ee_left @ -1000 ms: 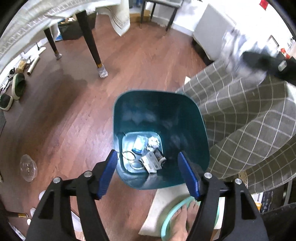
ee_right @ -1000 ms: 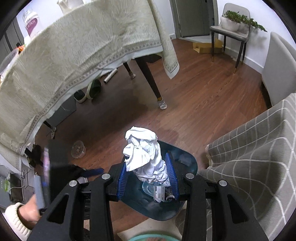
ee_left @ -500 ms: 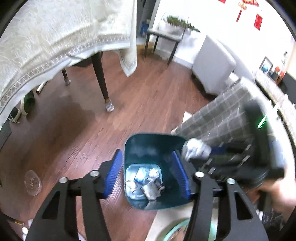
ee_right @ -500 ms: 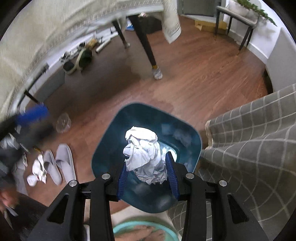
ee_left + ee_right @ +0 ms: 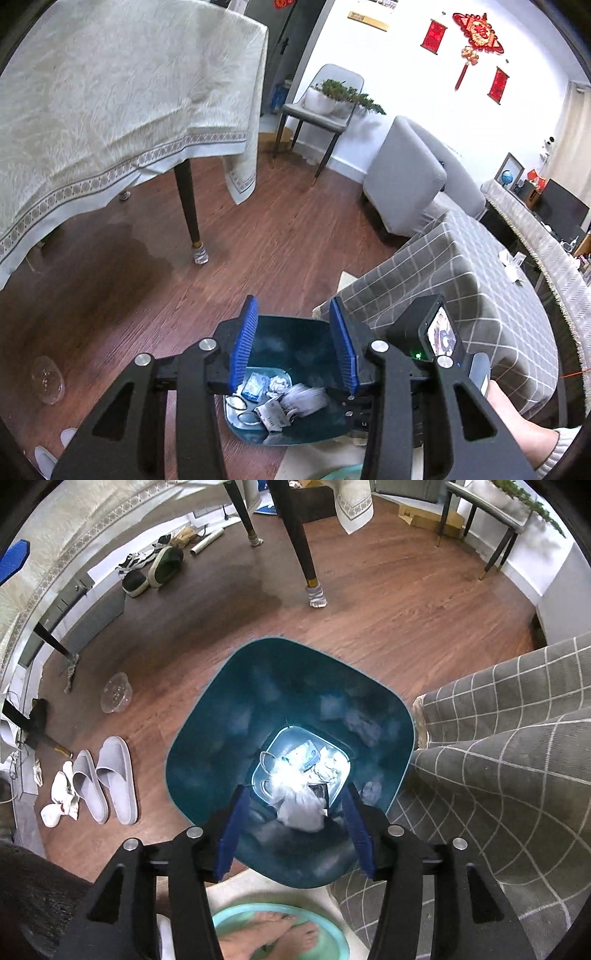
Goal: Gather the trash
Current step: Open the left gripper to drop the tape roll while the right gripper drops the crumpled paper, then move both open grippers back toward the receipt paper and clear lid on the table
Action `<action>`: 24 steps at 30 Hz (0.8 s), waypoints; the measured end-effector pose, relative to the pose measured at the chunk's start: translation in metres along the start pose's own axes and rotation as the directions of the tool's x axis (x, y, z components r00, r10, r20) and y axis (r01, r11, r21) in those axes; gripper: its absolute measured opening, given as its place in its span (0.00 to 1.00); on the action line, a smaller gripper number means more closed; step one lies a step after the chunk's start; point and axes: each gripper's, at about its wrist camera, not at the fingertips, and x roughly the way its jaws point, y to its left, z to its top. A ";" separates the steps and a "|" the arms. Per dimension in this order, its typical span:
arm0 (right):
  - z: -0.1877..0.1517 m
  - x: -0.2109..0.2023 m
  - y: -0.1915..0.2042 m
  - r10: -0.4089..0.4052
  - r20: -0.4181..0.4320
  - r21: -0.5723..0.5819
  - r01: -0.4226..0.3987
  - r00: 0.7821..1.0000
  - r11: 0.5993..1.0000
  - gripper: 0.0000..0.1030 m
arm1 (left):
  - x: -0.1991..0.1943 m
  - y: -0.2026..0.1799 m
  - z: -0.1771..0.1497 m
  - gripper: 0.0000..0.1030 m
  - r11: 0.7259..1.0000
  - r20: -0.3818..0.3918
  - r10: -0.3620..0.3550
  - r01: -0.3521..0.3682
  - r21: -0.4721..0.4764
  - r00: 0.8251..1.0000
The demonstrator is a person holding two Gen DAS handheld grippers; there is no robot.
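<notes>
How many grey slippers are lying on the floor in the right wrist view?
2. One slipper and the other slipper lie side by side on the wood floor, left of the bin, beside white socks. Others may be hidden outside the view.

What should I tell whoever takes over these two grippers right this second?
Right gripper: open, empty, above the teal bin.
Left gripper: open, empty, also over the bin.
White crumpled paper wad: in the bin, on top of the other wrappers.
Done: that wad is binned.
Left, likely: a clear plastic cup on the floor by the dining table and some white crumpled material beside the grey slippers; check whether that one is trash before grabbing it.
</notes>
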 end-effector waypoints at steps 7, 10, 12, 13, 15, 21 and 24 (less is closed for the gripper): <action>0.003 -0.033 -0.007 0.034 0.073 0.020 -0.035 0.997 0.999 0.52 | -0.011 -0.019 0.010 0.41 0.999 0.045 -0.009 0.007 0.042 0.999; 0.004 -0.054 -0.011 0.052 0.124 0.032 -0.056 0.991 0.998 0.52 | -0.017 -0.026 0.015 0.41 0.999 0.069 -0.027 0.024 0.047 0.997; 0.004 -0.069 -0.013 0.056 0.161 0.035 -0.062 0.985 0.997 0.58 | -0.020 -0.034 0.018 0.41 0.998 0.082 -0.041 0.037 0.055 0.996; 0.004 -0.078 -0.015 0.056 0.182 0.035 -0.063 0.982 0.997 0.59 | -0.021 -0.039 0.019 0.41 0.997 0.087 -0.045 0.040 0.062 0.995; 0.002 -0.093 -0.019 0.057 0.218 0.035 -0.066 0.974 0.997 0.59 | -0.021 -0.047 0.021 0.41 0.996 0.091 -0.051 0.045 0.071 0.995; -0.008 -0.141 -0.040 0.067 0.330 0.047 -0.087 0.942 0.995 0.61 | -0.014 -0.068 0.023 0.46 0.994 0.091 -0.073 0.065 0.090 0.993; -0.013 -0.158 -0.048 0.051 0.371 0.055 -0.076 0.927 0.996 0.61 | -0.012 -0.080 0.023 0.49 0.992 0.089 -0.077 0.067 0.107 0.993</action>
